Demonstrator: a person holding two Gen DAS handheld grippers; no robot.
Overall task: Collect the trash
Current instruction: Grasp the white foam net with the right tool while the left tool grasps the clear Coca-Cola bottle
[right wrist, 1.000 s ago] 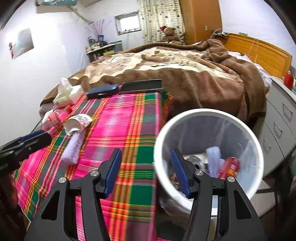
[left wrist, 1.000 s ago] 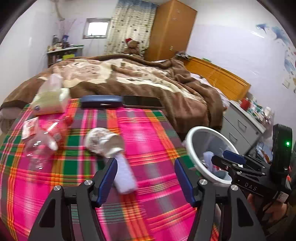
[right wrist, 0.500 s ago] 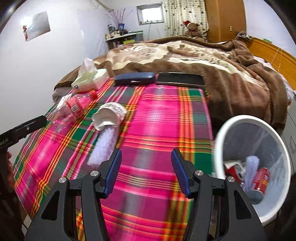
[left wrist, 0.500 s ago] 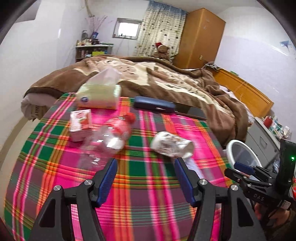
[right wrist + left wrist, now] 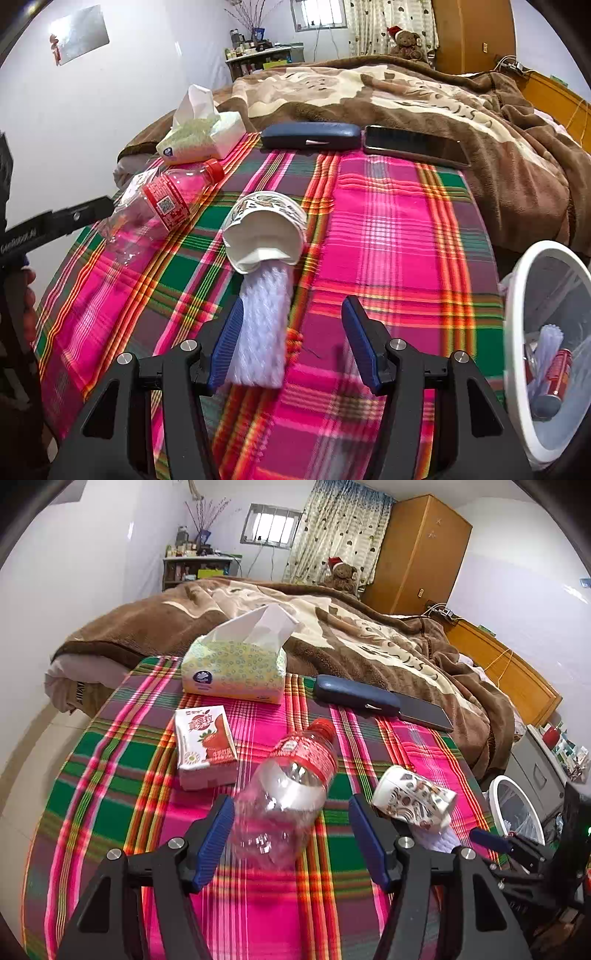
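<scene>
A crushed clear plastic bottle [image 5: 295, 786] with a red label and cap lies on the plaid tablecloth [image 5: 110, 812]. Its base sits between the fingers of my left gripper [image 5: 291, 836], which is open, with gaps on both sides. A tipped patterned paper cup [image 5: 266, 232] rests on a white foam net sleeve [image 5: 264, 325]. The sleeve's near end lies between the fingers of my open right gripper [image 5: 293, 341], close to the left pad. A strawberry drink carton [image 5: 205, 746] lies left of the bottle. The white trash bin [image 5: 517, 295], holding a red can and other waste, stands off the table's right edge.
A tissue pack [image 5: 232, 668], a dark blue glasses case [image 5: 354, 698] and a black phone [image 5: 424, 712] line the table's far edge. Behind them is a bed with a brown blanket [image 5: 369, 638]. Drawers [image 5: 539, 771] stand at the right past the bin.
Both views have swung left, away from the bin and over the table. The bottle now sits between the left fingers and the foam sleeve between the right ones. Neither gripper's gap has changed.
</scene>
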